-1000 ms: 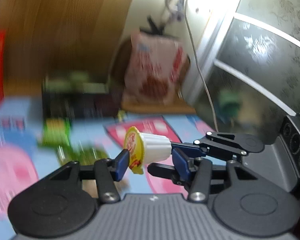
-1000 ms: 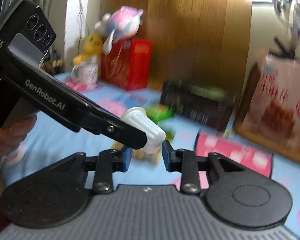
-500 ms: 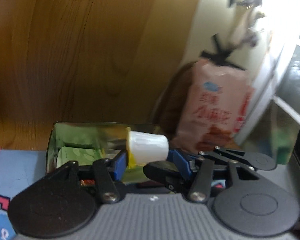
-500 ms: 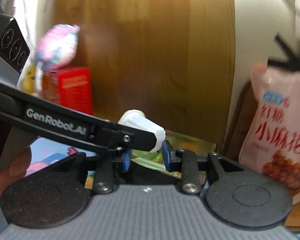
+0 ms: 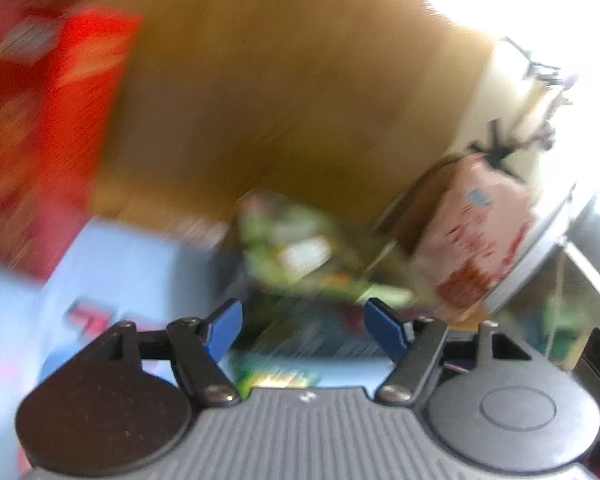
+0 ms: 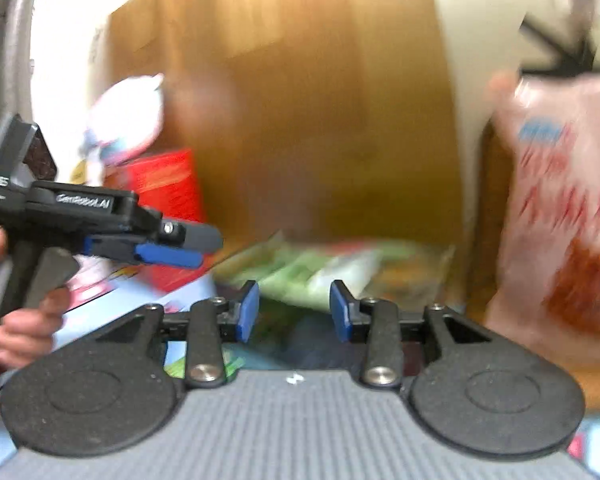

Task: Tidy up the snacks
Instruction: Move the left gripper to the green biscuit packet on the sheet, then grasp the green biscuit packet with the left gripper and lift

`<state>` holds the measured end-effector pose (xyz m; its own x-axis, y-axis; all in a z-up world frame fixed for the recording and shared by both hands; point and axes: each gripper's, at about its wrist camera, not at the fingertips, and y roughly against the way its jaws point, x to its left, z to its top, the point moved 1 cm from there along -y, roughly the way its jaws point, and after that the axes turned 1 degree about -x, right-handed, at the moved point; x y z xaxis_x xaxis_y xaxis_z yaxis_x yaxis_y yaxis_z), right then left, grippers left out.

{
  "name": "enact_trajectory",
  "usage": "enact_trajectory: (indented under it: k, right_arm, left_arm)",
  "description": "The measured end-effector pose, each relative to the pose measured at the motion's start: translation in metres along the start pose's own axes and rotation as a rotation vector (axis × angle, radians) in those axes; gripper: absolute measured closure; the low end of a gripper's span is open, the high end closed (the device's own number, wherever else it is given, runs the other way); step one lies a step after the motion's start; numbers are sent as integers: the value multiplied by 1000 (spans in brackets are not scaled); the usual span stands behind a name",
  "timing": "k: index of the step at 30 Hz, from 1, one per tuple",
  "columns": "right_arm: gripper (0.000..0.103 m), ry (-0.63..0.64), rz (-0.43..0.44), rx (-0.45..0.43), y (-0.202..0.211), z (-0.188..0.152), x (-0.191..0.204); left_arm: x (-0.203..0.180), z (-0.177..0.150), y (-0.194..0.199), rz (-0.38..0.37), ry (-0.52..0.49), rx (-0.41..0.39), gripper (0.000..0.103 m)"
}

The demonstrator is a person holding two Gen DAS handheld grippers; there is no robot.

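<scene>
Tools (image 5: 303, 330) (image 6: 294, 312) agape above snack box (image 6: 332, 268)

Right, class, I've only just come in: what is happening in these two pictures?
A person holds two hand-held claws over a blue patterned table. The left claw and the right claw are both open and hold nothing. Ahead of them lies a blurred dark box of green snack packets, with a pink snack bag standing to its right and a red carton to its left.

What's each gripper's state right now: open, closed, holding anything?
Left gripper: open, nothing between its blue pads.
Right gripper: open, nothing between its pads; it hovers over the blurred snack box.
</scene>
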<state>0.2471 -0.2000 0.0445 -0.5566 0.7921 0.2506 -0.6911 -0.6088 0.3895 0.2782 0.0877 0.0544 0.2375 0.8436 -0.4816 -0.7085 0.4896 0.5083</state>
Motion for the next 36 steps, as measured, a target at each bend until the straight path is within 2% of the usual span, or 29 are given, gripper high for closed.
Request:
enact_trajectory:
  k: [2,5,7,9,11,13,17,21,23,25,26,28,31,33,36]
  right_arm:
    - [61,-31,33,104,-18,-12,5]
    - [61,-136,58,207,-51,-19,8]
    - [62,-197,95,273,-71,-18,9]
    - [63,-254,121,332,-83,-21,19]
    - [64,-227,111,336,-78,-23,37]
    - [64,-180,94,337,-72,-21,57]
    - [64,-105,140,363,-59,-27,94]
    - [63,-48,252,406,-32,-47,140]
    - [63,-28,356,435,-13,-64,163]
    - [64,1,471,440,13,-81,181]
    - [63,18,488,426,24,-87,185]
    - [63,39,467,396,39,-92,185]
    - [61,2,408,338,54,-87,169]
    - [56,-26,359,302,56,-83,161]
    - [55,-42,296,262,47,-79,156]
  left_arm:
    - [15,-14,1,21,51,26,34]
    - [28,-31,-8,22,131,70,41]
    - [33,-38,-15,10,152,97,58]
    - [36,-43,-17,-10,183,100,64]
    - [38,-45,-10,-8,192,100,64]
    - [36,-51,7,14,158,94,64]
    - [35,-72,49,58,81,104,61]
    - [38,-104,94,63,31,123,56]
    - [35,-119,114,24,6,141,56]
    - [33,-132,132,-1,-4,135,47]
    - [32,-137,140,10,-5,119,45]
    - [33,-144,159,35,13,65,39]
    - [43,-148,179,12,117,-1,37]
    - [46,-153,187,-2,167,-25,37]
    - [45,-162,189,3,198,-29,37]
